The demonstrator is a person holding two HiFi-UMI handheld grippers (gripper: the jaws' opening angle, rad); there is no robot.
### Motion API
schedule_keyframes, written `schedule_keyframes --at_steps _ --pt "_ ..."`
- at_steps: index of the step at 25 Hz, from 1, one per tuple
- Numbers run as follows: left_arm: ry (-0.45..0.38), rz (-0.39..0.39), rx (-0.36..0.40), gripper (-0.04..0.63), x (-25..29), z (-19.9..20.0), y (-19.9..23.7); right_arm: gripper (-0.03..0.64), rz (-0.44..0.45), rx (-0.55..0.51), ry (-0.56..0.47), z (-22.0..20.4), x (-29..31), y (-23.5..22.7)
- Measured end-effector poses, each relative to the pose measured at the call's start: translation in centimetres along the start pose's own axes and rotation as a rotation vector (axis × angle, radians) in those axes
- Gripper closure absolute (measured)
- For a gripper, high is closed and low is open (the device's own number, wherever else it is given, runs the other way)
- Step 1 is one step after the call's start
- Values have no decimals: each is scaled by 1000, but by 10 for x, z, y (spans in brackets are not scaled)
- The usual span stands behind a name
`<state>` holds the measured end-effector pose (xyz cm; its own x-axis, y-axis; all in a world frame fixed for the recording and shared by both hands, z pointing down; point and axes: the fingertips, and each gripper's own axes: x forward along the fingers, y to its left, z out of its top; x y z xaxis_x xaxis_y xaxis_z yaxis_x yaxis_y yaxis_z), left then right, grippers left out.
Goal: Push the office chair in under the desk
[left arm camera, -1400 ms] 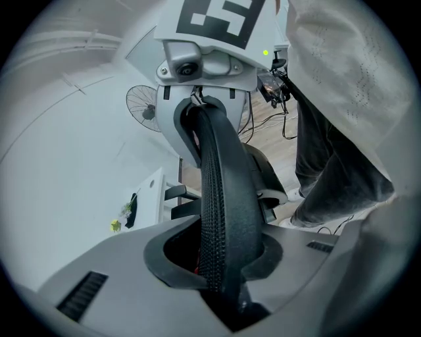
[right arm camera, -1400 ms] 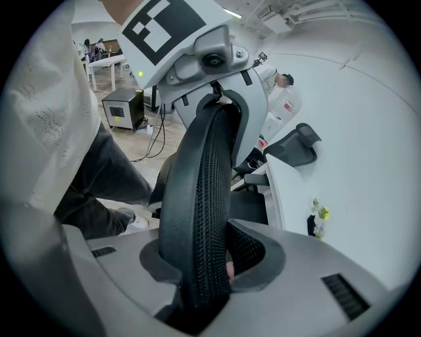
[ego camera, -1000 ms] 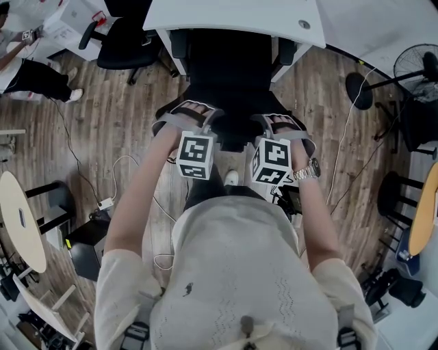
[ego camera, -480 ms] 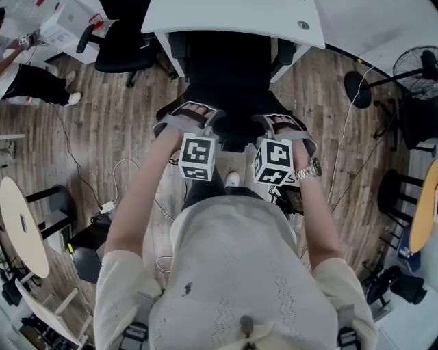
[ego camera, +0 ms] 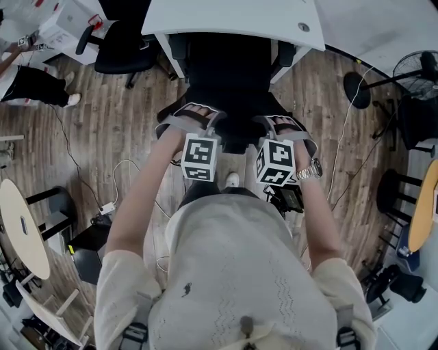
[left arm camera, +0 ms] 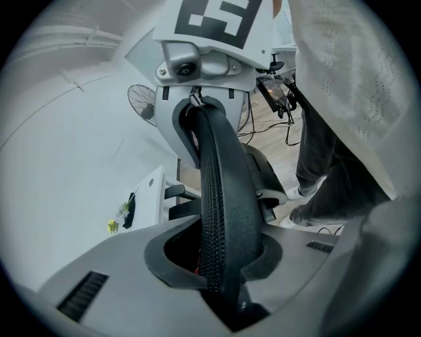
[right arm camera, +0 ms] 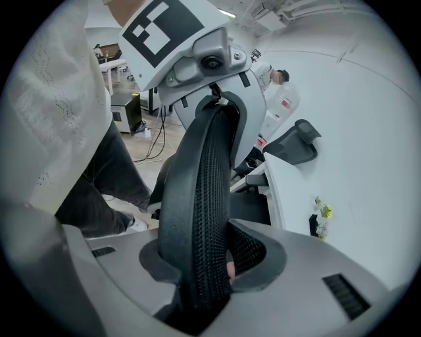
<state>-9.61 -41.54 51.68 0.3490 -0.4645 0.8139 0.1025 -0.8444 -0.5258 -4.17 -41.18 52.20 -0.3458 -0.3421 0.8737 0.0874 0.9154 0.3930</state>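
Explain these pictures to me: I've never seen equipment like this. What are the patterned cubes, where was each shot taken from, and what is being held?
There is no robot: a person holds a two-jaw gripper in each hand, and the patterned cubes belong to those grippers. The top-down picture comes from a camera on the person's head. The other two come from cameras riding on each gripper, looking along its jaws. The left gripper and right gripper both clamp the mesh backrest rim of a black office chair, which stands at the white desk.

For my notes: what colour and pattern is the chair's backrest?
The backrest is black mesh, clearest in the right gripper view.
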Motion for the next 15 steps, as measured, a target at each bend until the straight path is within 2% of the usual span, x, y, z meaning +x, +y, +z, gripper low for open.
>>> schedule_keyframes --at_steps 15 --pt "-7 6 6 488 2 -12 12 468 2 9 -4 7 7 -13"
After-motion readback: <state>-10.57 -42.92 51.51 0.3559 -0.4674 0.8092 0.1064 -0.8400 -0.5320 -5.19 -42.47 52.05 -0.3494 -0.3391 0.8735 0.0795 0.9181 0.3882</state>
